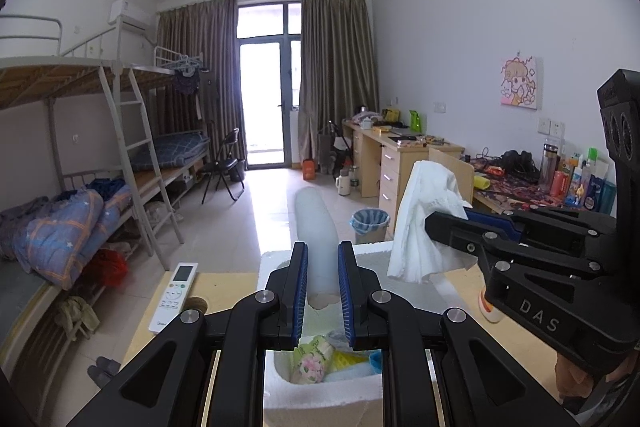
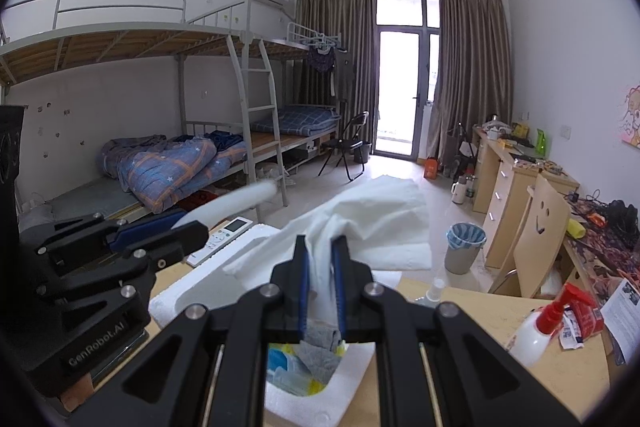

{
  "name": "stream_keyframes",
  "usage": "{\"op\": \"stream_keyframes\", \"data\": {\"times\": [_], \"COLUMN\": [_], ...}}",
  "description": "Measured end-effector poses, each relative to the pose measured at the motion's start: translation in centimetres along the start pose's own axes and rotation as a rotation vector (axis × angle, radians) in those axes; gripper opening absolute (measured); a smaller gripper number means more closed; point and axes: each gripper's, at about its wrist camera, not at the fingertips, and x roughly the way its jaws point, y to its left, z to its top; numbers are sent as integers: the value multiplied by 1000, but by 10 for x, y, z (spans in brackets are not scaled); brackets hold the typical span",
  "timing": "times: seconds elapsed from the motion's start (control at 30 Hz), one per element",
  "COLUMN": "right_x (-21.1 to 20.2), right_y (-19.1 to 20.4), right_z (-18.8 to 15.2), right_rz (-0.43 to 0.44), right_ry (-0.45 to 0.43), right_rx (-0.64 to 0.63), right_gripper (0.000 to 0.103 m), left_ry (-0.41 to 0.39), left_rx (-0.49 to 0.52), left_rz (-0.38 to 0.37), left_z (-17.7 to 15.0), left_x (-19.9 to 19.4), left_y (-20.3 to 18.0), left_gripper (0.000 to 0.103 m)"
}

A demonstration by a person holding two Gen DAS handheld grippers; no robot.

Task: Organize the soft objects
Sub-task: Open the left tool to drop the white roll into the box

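While the left gripper is clamped on a long white foam tube that juts forward between its blue pads, the right gripper is closed on a bunch of white soft cloth that billows out ahead of it; both things are held up in the air above the white foam box, which sits on the table. Just below the grippers, the box already holds several soft things: a floral pouch, a grey piece of fabric and some yellow and blue bits. So part of the sorting looks done, and these two lifted pieces still have to be put somewhere, most likely back into the box in tidier form. Farther out on the table lie a white remote control and a spray bottle with a red trigger, neither of them soft, so they probably stay where they are.
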Motion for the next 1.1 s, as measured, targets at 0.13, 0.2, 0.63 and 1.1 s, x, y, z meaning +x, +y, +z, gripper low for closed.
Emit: {"op": "stream_keyframes", "data": {"times": [0.13, 0.2, 0.63, 1.1], "right_x": [3, 5, -7, -6], "right_y": [-2, -3, -14, -15], "right_z": [-1, 0, 3, 3], "right_rz": [5, 3, -61, -65], "right_ry": [6, 10, 14, 13], "right_rx": [-1, 0, 32, 27], "right_gripper": [14, 14, 14, 14], "left_ry": [11, 18, 55, 86], "left_rx": [1, 1, 20, 9], "left_rz": [0, -5, -90, -64], "left_z": [-1, -3, -3, -5], "left_x": [7, 10, 22, 35], "left_y": [1, 2, -12, -12], "left_gripper": [16, 16, 16, 21]}}
